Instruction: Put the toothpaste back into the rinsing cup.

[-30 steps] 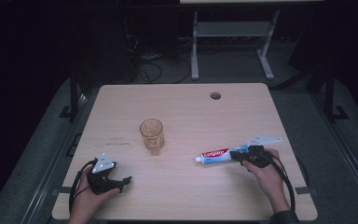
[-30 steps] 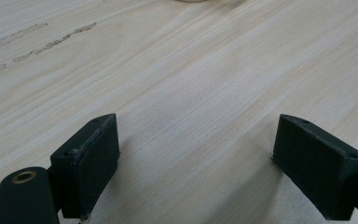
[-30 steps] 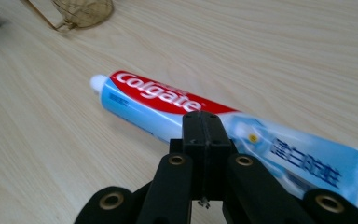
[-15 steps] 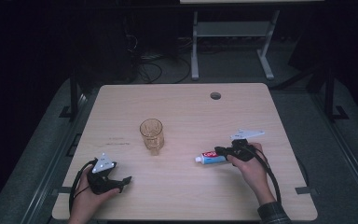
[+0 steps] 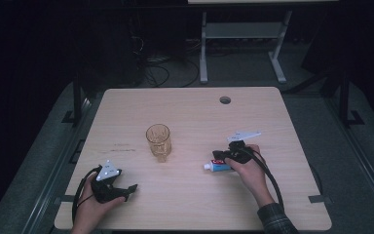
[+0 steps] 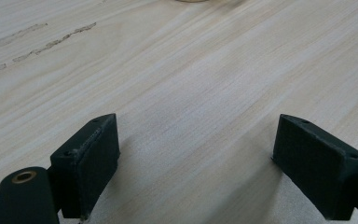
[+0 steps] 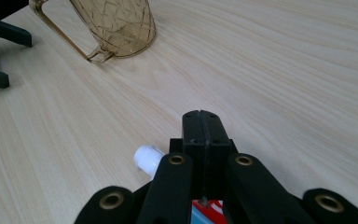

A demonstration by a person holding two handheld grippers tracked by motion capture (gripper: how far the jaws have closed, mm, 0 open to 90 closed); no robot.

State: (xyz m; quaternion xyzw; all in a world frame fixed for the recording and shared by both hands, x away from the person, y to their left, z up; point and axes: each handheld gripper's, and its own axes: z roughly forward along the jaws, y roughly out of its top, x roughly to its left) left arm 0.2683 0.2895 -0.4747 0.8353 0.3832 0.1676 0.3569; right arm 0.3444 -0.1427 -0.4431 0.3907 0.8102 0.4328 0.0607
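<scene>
Seen from the high view: left gripper resting at the desk's near left corner; amber mug upright mid-desk; toothpaste tube lying flat right of the mug, long axis across the desk, white cap toward the mug. Left gripper view: fingers spread wide, released, bare wood between. Right gripper view: right gripper clenched shut just above the tube, cap poking out left.
</scene>
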